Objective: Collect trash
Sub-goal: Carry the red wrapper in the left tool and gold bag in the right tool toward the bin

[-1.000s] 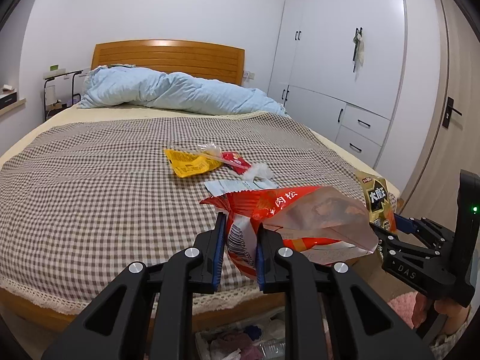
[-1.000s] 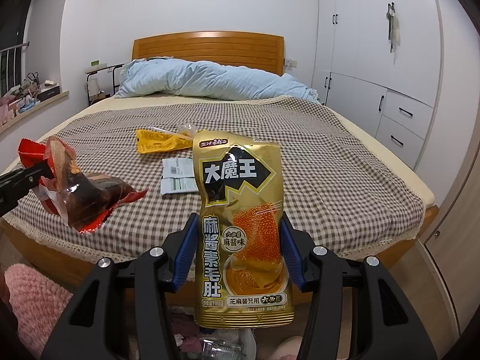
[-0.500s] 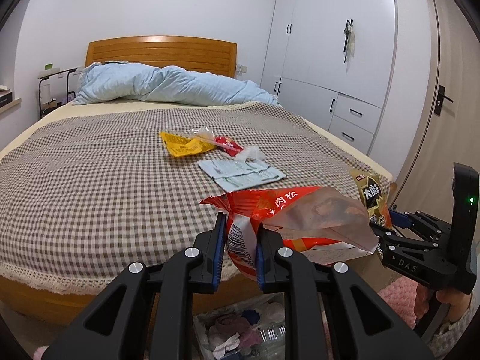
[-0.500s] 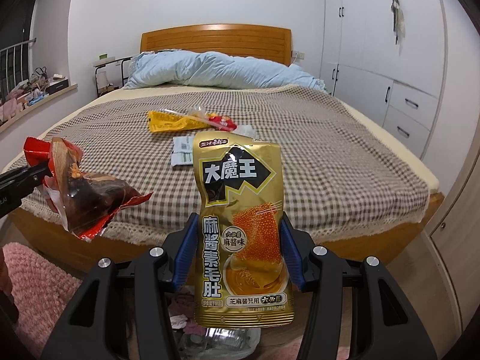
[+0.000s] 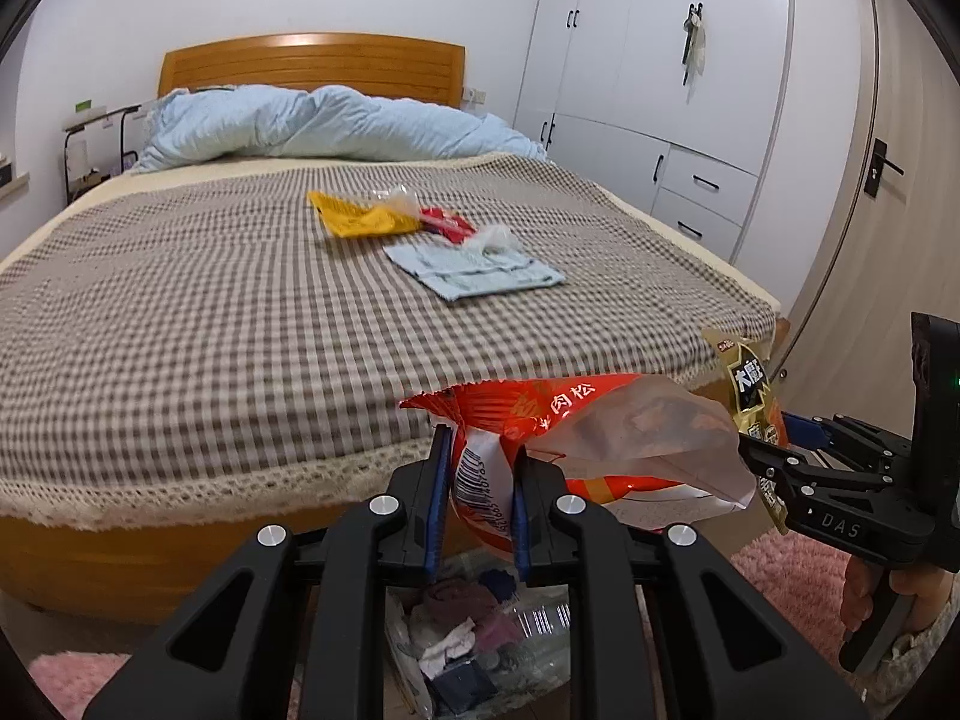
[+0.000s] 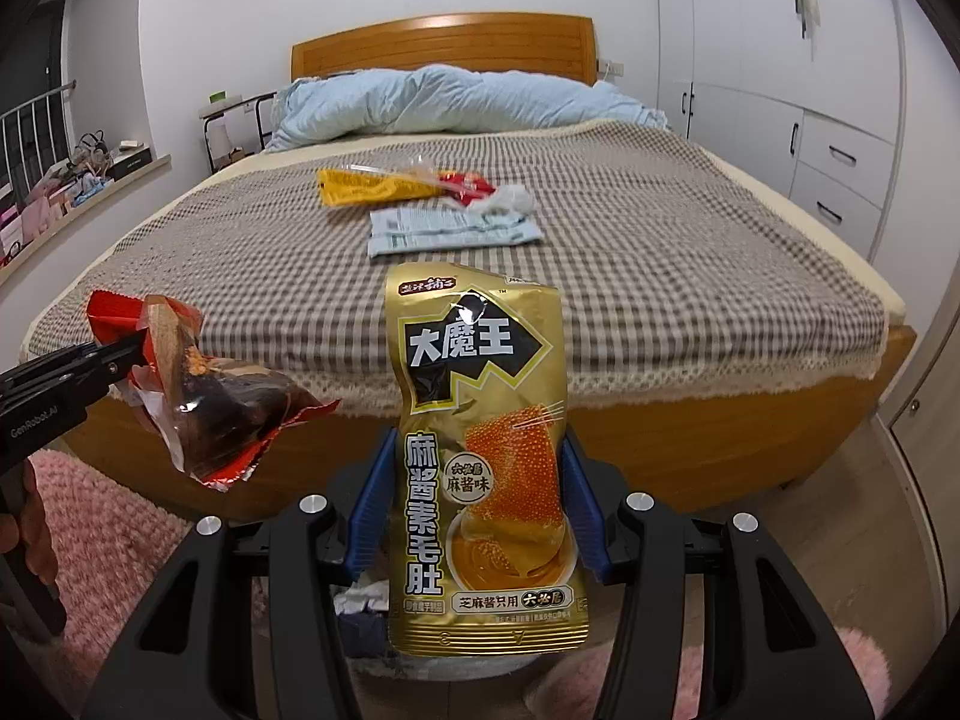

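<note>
Lowered, both, toward trash bin [image 5: 474, 648] beneath jaws. Left gripper [image 5: 477, 504] clamped on red wrapper [image 5: 576, 438], right gripper [image 6: 474, 516] pinching gold pouch [image 6: 480, 456], poised for dropping in.

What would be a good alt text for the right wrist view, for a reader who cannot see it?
The right gripper holds an upright gold snack packet in front of a checked bed with more wrappers on it. At left, the left gripper holds a red wrapper.
</note>
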Demonstrator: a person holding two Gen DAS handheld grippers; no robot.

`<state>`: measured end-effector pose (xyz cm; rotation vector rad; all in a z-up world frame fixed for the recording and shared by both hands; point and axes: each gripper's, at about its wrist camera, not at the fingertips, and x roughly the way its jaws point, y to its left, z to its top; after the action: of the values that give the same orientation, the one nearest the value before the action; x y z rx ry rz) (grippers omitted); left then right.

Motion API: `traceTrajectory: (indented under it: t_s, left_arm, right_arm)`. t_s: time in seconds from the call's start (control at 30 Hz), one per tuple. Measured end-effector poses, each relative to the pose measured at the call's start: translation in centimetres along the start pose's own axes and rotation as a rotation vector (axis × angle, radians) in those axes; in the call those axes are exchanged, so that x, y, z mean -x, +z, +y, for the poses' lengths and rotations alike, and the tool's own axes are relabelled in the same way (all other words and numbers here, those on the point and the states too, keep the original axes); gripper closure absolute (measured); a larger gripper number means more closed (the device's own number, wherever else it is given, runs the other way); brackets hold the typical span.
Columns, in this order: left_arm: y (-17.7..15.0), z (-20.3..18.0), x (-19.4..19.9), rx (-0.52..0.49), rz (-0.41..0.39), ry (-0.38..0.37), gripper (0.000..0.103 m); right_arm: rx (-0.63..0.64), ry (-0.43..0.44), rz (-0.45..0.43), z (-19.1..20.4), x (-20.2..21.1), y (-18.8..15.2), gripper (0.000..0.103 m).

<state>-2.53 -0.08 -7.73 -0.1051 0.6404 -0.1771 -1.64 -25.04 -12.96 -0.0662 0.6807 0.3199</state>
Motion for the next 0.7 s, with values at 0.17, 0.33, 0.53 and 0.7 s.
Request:
traceTrajectory:
  t_s: [0.17, 0.33, 0.53, 0.7]
  left_arm:
    - [-1.8, 0.1, -1.0, -0.002, 0.03, -0.021, 0.088]
    - [-4.0, 0.2, -2.8, -0.002, 0.1, -0.035, 0.088]
    - [-6.3, 0.6, -5.1, 0.01, 0.153, -0.033, 0.088]
    - [-9.4, 1.1, -7.6, 0.024, 0.199, -0.033, 0.088]
  right_arm:
    - [-0.001, -0.001, 0.037, 0.2, -0.4, -2.3, 0.052]
    - [-0.016, -0.005, 0.092, -0.1, -2.0, -4.6, 0.052]
    - [-0.048, 0.012, 0.125, -0.8, -4.3, -6.5, 0.052]
    - [-0.096, 0.044, 0.115, -1.3, -6.2, -8.3, 0.052]
